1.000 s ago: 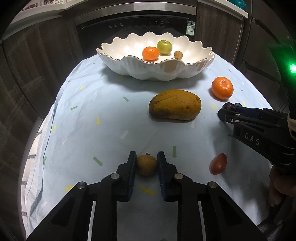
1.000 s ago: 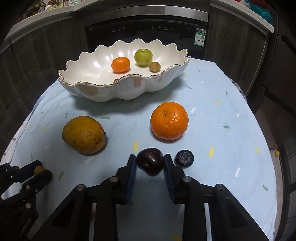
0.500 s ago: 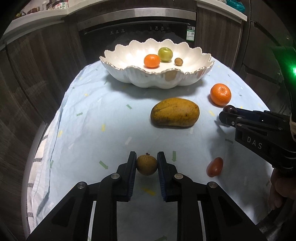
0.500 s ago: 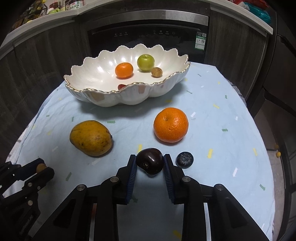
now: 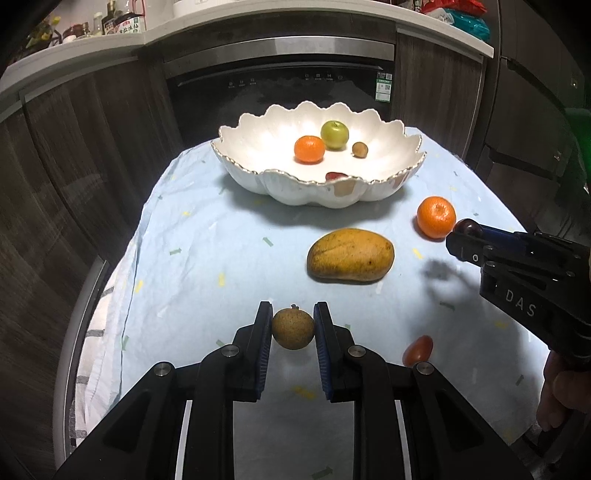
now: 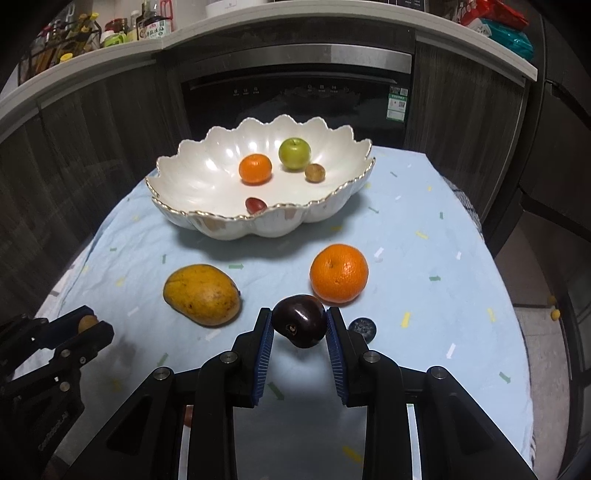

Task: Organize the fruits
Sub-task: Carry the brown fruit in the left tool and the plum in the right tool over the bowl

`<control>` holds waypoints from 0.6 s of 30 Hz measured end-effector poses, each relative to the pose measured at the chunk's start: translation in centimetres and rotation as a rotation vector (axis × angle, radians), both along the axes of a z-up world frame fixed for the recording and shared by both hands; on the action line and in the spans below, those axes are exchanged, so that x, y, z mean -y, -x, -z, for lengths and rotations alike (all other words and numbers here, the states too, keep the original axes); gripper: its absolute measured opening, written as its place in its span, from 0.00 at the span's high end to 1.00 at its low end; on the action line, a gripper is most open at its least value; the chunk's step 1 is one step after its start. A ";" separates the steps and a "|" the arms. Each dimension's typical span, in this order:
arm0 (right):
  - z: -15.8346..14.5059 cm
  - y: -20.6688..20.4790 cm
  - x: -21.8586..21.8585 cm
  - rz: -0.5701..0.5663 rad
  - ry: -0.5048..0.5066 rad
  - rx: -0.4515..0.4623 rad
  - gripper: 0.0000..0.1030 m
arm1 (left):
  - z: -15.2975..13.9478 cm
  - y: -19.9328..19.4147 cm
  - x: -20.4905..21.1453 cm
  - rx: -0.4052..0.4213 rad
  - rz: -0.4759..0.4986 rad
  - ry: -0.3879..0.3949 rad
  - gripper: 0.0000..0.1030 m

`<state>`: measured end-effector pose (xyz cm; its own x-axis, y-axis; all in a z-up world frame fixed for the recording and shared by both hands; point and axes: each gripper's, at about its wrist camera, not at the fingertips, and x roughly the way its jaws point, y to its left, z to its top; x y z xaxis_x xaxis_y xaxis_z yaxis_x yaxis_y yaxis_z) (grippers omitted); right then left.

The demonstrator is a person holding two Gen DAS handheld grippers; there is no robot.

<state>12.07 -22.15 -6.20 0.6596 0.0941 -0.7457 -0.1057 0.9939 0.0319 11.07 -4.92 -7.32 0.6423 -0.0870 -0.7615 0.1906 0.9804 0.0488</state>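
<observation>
Left wrist view shows the left tongs (image 5: 293, 326) clenched on a small brown fruit (image 5: 293, 328), held above the cloth-covered worktop (image 5: 207, 236). Right wrist view shows the right tongs (image 6: 299, 326) gripping a dark plum (image 6: 300, 320), with a blueberry (image 6: 362, 328) on the cloth just beside them. A mango (image 6: 202, 294) and an orange (image 6: 338, 273) lie before the scalloped white bowl (image 6: 192, 177).

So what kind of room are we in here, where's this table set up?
Most likely a home kitchen. A built-in black appliance with a touch panel sits under a counter behind the table, dark wood cabinets flank it, and bottles of sauces or condiments stand on the countertop.
</observation>
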 end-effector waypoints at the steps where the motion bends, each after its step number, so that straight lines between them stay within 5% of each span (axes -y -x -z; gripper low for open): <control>1: -0.1 0.0 0.0 0.000 -0.001 0.002 0.71 | -0.1 0.0 0.0 0.003 0.001 0.000 0.78; 18: -3.6 -0.4 0.5 0.016 -0.033 0.068 0.71 | -4.1 -1.7 0.5 0.080 0.000 0.002 0.78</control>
<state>12.47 -22.60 -2.56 0.7102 0.1066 -0.6959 -0.0926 0.9940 0.0578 12.76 -5.47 -3.26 0.7010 -0.0888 -0.7076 0.1863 0.9806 0.0615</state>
